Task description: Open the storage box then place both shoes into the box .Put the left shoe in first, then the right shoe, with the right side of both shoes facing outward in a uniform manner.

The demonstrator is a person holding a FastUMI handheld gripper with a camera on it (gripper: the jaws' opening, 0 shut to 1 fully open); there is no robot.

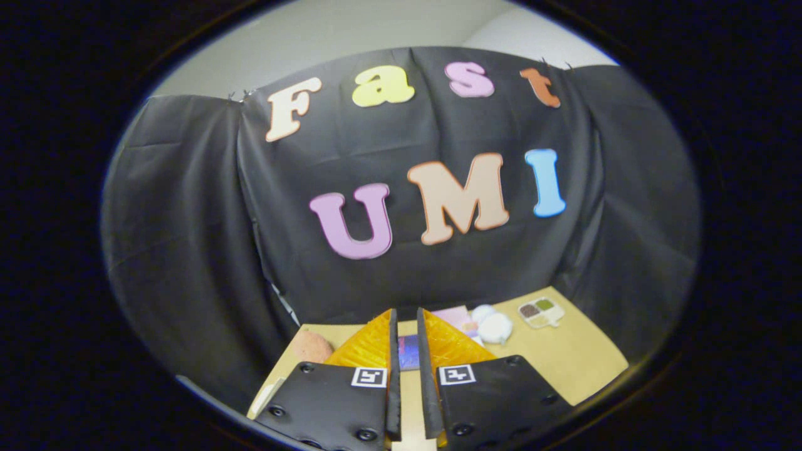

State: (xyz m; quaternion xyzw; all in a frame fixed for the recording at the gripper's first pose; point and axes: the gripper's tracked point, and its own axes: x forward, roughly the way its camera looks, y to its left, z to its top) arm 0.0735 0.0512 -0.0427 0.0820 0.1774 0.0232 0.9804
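Table (583, 360) edge near booth wall, bare room at right; gripper (405, 322) fingers nearly pressed together, gripping nothing; white shoe (495, 327) beyond them.

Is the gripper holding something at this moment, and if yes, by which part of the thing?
Nothing is held. The gripper has its fingers nearly closed, with a narrow empty gap between them, raised above the table.
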